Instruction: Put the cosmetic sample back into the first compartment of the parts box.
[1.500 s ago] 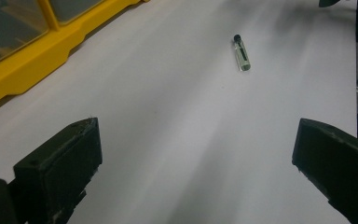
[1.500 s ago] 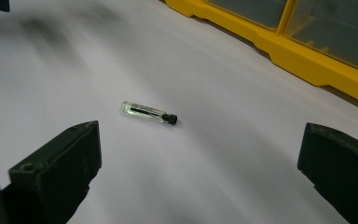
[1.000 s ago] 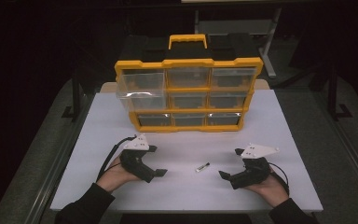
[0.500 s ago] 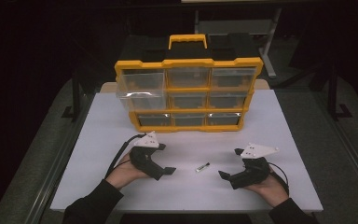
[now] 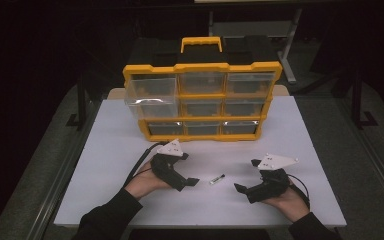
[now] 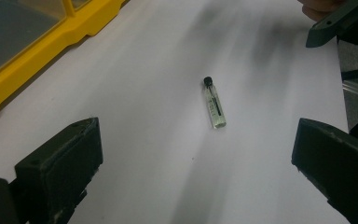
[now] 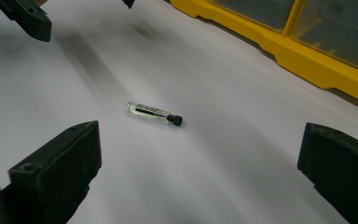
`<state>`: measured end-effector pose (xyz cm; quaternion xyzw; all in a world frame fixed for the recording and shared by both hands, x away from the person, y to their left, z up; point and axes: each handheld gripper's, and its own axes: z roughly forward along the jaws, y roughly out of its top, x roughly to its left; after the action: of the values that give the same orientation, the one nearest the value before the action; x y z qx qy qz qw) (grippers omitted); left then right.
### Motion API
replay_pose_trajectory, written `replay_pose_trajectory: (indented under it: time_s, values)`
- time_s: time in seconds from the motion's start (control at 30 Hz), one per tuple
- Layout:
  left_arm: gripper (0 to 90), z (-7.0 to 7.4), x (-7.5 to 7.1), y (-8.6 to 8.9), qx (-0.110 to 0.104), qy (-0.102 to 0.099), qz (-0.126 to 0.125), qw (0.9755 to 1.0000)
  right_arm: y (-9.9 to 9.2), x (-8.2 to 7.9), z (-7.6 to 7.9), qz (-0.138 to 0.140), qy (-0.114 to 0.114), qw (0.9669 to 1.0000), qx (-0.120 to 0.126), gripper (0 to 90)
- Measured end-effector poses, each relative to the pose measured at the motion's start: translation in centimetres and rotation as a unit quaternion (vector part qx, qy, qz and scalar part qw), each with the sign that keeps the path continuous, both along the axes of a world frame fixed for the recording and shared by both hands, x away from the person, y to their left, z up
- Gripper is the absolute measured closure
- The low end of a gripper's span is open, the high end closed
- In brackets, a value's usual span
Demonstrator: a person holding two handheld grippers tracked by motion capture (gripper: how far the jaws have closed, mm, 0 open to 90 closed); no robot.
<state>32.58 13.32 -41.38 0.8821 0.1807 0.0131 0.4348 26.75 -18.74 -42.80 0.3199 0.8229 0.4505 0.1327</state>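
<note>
Darkness surrounds a white table (image 5: 110,150), on which a yellow organiser case (image 5: 202,102) with clear drawers is stood upright at the far side, its handle on top. One clear drawer at its upper left is seen drawn out past the frame. On the bare white surface nearer the person, a small glass vial (image 5: 217,179) with a black cap is laid on its side, between the two grippers and touched by neither.

The left gripper (image 5: 187,177) is held low over the table by the person's left hand (image 5: 142,182), with its jaws spread wide and nothing between them. In the left gripper view the vial (image 6: 214,102) is seen ahead of the jaws, cap end pointed away, and the yellow case edge (image 6: 51,42) is seen at the upper left.

The right gripper (image 5: 245,175) is held by the right hand (image 5: 290,200), likewise with jaws wide apart and nothing gripped. In the right gripper view the vial (image 7: 154,112) is seen lying crosswise ahead, cap towards the right, well short of the case (image 7: 307,56).
</note>
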Motion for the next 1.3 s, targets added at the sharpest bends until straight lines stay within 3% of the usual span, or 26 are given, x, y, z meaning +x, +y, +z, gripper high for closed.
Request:
replay_pose_trajectory:
  time_s: [0.6, 0.77, 0.97, 1.0, 1.03, 1.17, 1.3]
  values:
    - [1.5, -0.3, 0.9, -2.7, 0.008, 0.0, -0.016, 0.9998, 0.0, 0.0, 0.0, 0.0, 0.001, 1.0, 0.0, 0.0]
    - [1.5, -0.5, 1.3, -3.8, 0.016, -0.003, -0.021, 0.9997, 0.0, 0.0, 0.0, 0.0, 0.002, 1.0, -0.001, 0.0]
    - [4.0, -0.5, 1.5, -4.7, 0.042, -0.017, -0.044, 0.998, 0.0, 0.0, 0.0, 0.001, 0.002, 1.0, -0.002, 0.0]
    - [4.6, -0.7, 1.3, -5.1, 0.026, -0.01, -0.033, 0.9991, 0.0, 0.1, 0.0, 0.001, 0.002, 1.0, -0.001, 0.0]
    - [5.0, -0.8, 1.3, -5.3, 0.024, -0.009, -0.031, 0.9992, 0.0, 0.1, 0.0, 0.001, 0.002, 1.0, -0.001, 0.0]
    - [6.1, -0.9, 1.5, -5.9, 0.027, -0.007, -0.034, 0.999, 0.0, 0.1, 0.0, 0.002, 0.002, 1.0, -0.002, 0.0]
    - [12.9, -1.0, 1.5, -6.3, 0.028, -0.005, -0.039, 0.9988, 0.0, 0.1, -0.1, 0.002, 0.002, 1.0, -0.002, 0.0]
